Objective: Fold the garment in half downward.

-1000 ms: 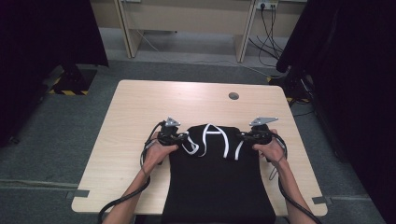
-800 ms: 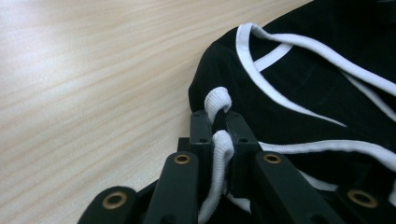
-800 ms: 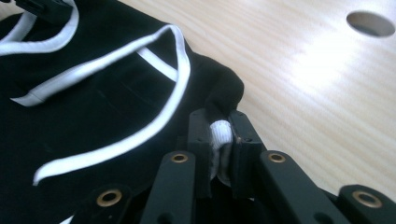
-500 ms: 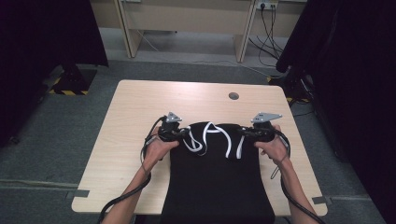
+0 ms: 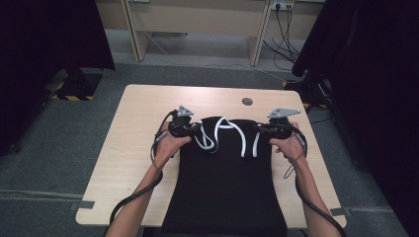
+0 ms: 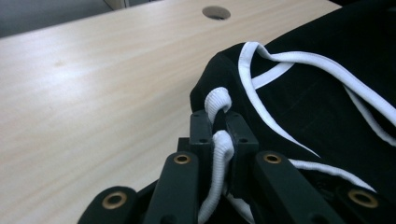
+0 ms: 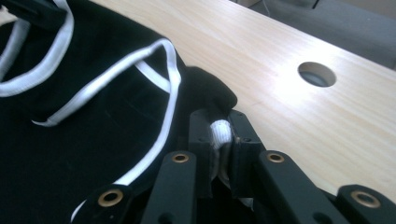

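Observation:
A black garment (image 5: pixel 225 177) with white trim (image 5: pixel 244 140) lies down the middle of the table and hangs over its near edge. My left gripper (image 5: pixel 193 129) is shut on the garment's top left corner; in the left gripper view the white trim (image 6: pixel 219 140) is pinched between the black jaws of the left gripper (image 6: pixel 218 128). My right gripper (image 5: pixel 258 129) is shut on the top right corner, and the right gripper view shows the right gripper (image 7: pixel 219 128) clamped on white trim (image 7: pixel 219 133) and black cloth (image 7: pixel 84 154). Both top corners are lifted off the wood.
The light wooden table (image 5: pixel 143 123) has a round cable hole (image 5: pixel 247 101) near its far edge, also seen as the hole (image 7: pixel 316 73) in the right gripper view. Dark curtains stand left and right. Cables trail from both grippers over the near edge.
Both grippers have risen a little with the garment's top edge, lifting its corners off the table. The white trim has shifted as the cloth came up.

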`<state>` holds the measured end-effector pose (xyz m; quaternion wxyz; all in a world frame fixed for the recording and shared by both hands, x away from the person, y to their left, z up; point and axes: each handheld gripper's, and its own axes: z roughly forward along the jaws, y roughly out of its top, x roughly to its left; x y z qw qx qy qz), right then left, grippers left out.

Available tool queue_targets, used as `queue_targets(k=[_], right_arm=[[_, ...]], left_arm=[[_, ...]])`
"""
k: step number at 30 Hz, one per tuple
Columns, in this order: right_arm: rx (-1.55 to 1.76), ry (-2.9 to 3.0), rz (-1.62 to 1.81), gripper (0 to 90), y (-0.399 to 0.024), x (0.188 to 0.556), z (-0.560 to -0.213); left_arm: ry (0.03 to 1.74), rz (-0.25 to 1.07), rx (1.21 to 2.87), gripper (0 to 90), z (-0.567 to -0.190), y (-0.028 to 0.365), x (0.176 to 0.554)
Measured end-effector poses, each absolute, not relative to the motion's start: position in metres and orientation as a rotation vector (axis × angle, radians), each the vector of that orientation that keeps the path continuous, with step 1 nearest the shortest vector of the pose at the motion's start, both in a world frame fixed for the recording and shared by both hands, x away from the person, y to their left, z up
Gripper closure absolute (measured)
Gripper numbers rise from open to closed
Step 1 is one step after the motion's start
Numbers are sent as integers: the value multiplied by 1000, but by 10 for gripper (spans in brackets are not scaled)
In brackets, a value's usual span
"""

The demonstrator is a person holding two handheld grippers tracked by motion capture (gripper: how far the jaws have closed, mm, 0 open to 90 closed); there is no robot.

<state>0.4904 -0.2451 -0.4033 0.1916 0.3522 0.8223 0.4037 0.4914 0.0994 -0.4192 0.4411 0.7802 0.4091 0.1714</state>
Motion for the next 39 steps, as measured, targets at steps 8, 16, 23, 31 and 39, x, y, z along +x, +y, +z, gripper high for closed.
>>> queue_targets(k=[8,16,23,31,39], right_arm=[[979,2260,1146,823,-248,499,-383],[904,2245,1183,823,-244,479,-384],[836,2275,1209,823,-241,436,-414],[736,2302,1181,821,-240,375,-429],[731,2373,1144,820,-250,328,-445]], left_arm=[[1007,468,1898,823,-397,97,504],[945,474,1877,821,-400,100,482],[833,493,1907,811,-419,104,433],[766,479,1913,801,-441,120,373],[667,423,2059,767,-454,118,321]])
